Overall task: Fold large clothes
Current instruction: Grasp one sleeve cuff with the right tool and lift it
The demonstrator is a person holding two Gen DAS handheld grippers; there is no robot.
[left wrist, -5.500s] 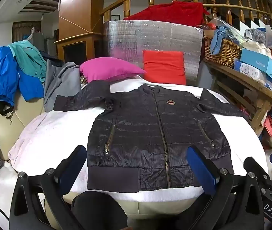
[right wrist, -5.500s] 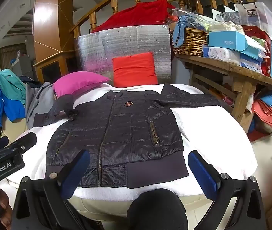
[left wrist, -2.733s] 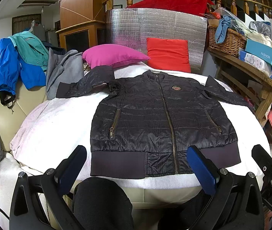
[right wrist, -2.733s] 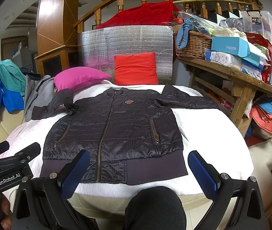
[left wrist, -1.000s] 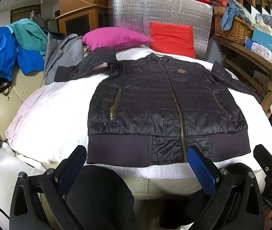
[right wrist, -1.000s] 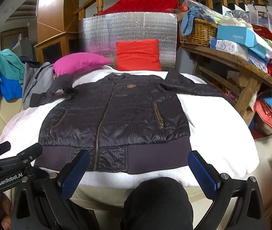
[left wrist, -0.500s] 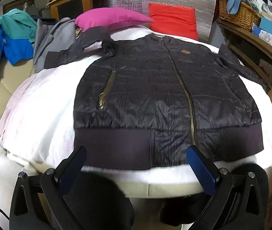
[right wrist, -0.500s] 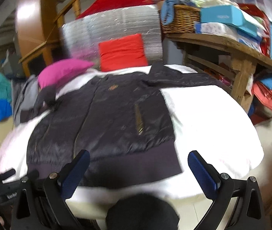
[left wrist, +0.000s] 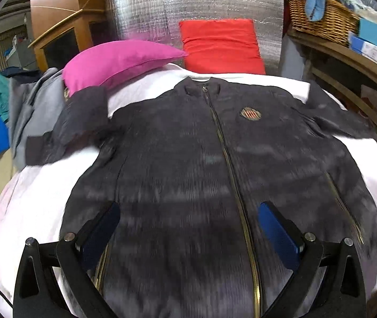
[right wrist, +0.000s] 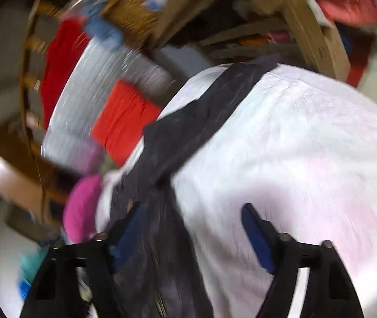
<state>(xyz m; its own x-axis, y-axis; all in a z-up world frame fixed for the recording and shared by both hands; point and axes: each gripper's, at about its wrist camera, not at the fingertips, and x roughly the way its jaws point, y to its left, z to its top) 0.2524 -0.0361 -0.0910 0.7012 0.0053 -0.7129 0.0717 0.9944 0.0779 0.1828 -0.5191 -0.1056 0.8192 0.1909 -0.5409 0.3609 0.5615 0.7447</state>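
Observation:
A black quilted zip jacket (left wrist: 215,164) lies flat, front up, on a white-covered round surface (left wrist: 34,185). Its left sleeve is bent back near the pink pillow; its right sleeve (right wrist: 215,100) stretches out toward the wooden table. My left gripper (left wrist: 188,228) is open and empty, over the jacket's lower front. My right gripper (right wrist: 191,228) is open and empty, tilted, over the jacket's right side edge (right wrist: 159,212) and the white cover (right wrist: 307,159). The right wrist view is badly blurred.
A pink pillow (left wrist: 116,58) and a red cushion (left wrist: 220,45) sit at the far side before a silver foil panel (left wrist: 188,5). A wooden table (left wrist: 352,61) with a wicker basket (left wrist: 318,18) stands right. Grey and blue clothes (left wrist: 24,111) hang left.
Both grippers moved forward over the jacket. The right gripper swung right and rolled, now facing the right sleeve. The jacket has not moved.

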